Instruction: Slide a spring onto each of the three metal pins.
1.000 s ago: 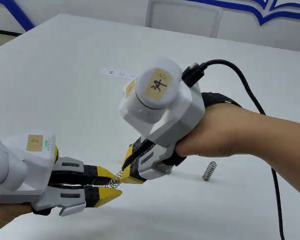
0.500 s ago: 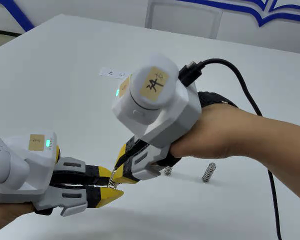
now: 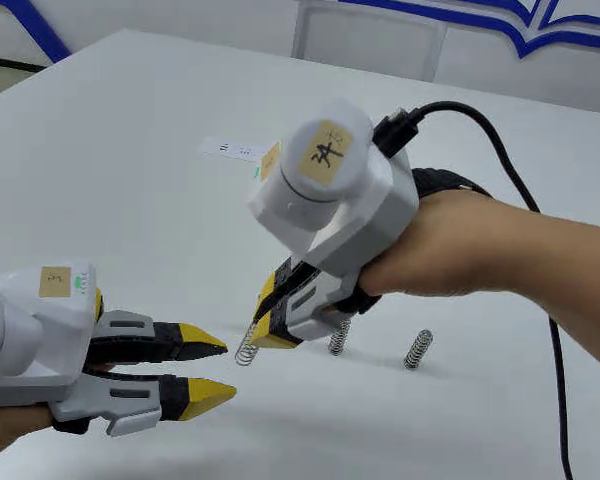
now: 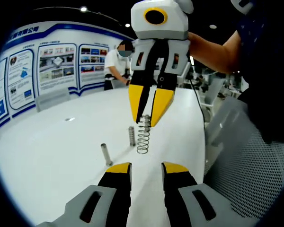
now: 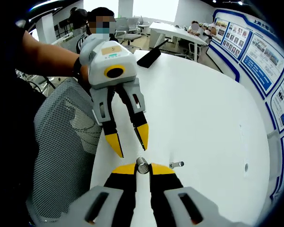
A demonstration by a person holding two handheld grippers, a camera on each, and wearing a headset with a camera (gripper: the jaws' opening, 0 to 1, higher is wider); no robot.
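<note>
Looks like an open-plan office with a showroom wall: blue-trimmed info boards (image 4: 52, 66) with photos and text, big white table (image 3: 110, 150), mesh office chair (image 5: 61, 142), more desks (image 5: 177, 32) and swivel chairs (image 5: 132, 30) behind, ceiling spotlights (image 4: 84, 9), person (image 4: 114, 71) standing near the boards.

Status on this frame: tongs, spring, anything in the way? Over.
Left tongs open, empty. Right tongs shut on spring, tips down toward table. Second spring, third spring upright beyond. Nothing seen blocking.
</note>
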